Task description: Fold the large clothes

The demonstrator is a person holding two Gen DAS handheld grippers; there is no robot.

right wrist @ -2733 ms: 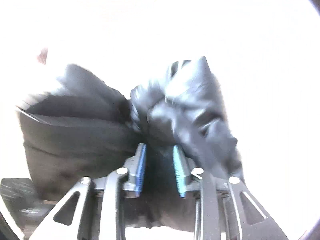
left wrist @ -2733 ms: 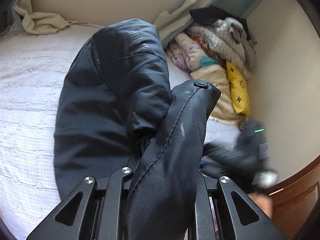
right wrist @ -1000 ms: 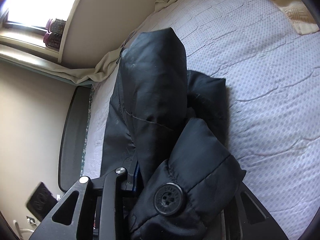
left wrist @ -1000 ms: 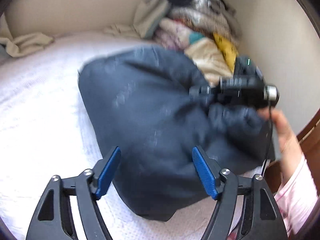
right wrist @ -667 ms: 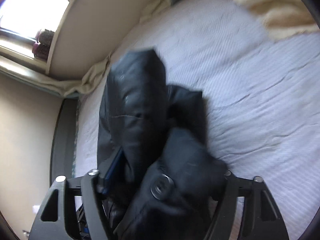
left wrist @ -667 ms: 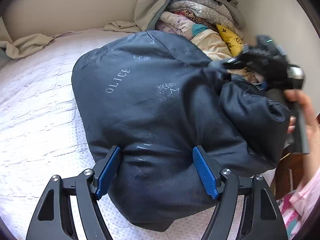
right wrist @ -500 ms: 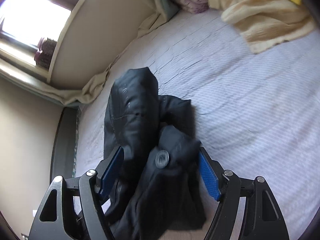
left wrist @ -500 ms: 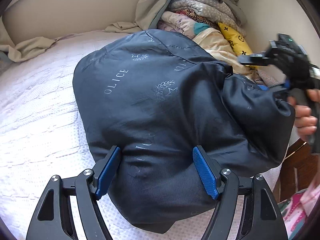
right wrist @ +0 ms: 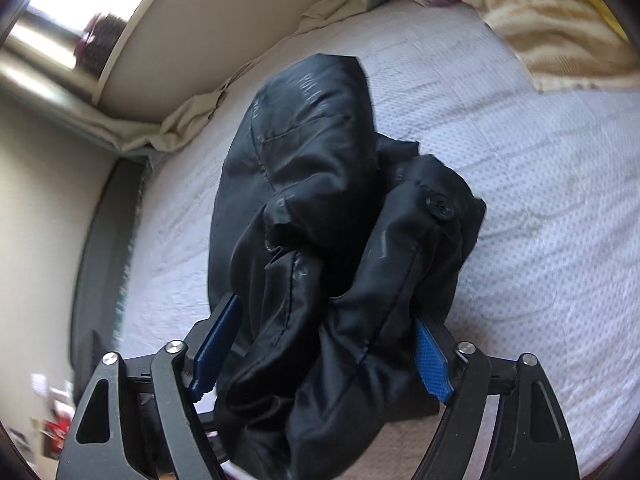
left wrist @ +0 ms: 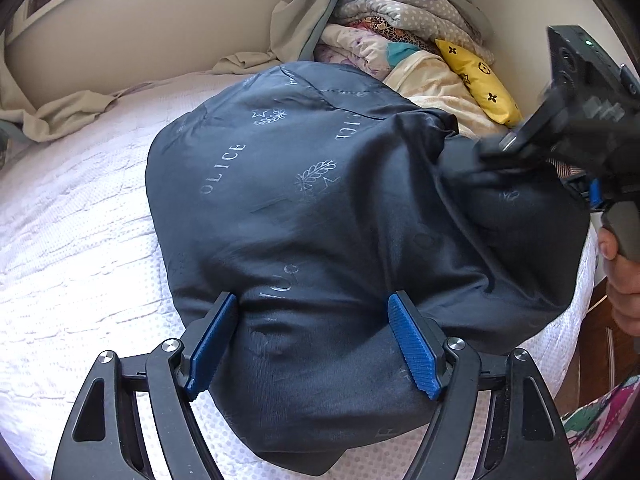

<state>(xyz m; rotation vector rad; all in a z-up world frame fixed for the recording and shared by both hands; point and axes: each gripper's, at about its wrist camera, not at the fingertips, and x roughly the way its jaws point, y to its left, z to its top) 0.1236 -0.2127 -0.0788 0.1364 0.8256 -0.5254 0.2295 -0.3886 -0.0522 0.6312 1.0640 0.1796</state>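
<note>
Your bulky dark navy padded jacket (left wrist: pixel 320 216), its smooth satin-like lining printed with pale lettering and leaf emblems, lies in a rounded heap on the bed's white dotted quilted cover (left wrist: pixel 72 248), filling the middle of the left wrist view. Your left gripper (left wrist: pixel 312 344) has its blue ribbed fingers (left wrist: pixel 412 348) spread wide, one on each side of the near bulge of the jacket at about 6 o'clock; they bracket the puffy fabric and pinch nothing. In the right wrist view the same jacket (right wrist: pixel 304 184) rises from 6 o'clock toward 12 as a tall folded hump, with a thick stitched flap bearing a round black button (right wrist: pixel 440 206) at about 2 o'clock of the heap. Your right gripper (right wrist: pixel 320 348) is also wide open, its blue textured fingers (right wrist: pixel 430 356) flanking the crumpled near end of the jacket, which sags between them and partly covers the right one; whether the fabric presses on either finger cannot be told. Beyond the jacket at 1 o'clock in the left view sits a soft pile of folded patterned quilts (left wrist: pixel 404 20) with a yellow cushion (left wrist: pixel 476 76), beside a cream fleece blanket (right wrist: pixel 552 36). A rumpled beige sheet (left wrist: pixel 64 116) lies along the wall at 10 o'clock.
</note>
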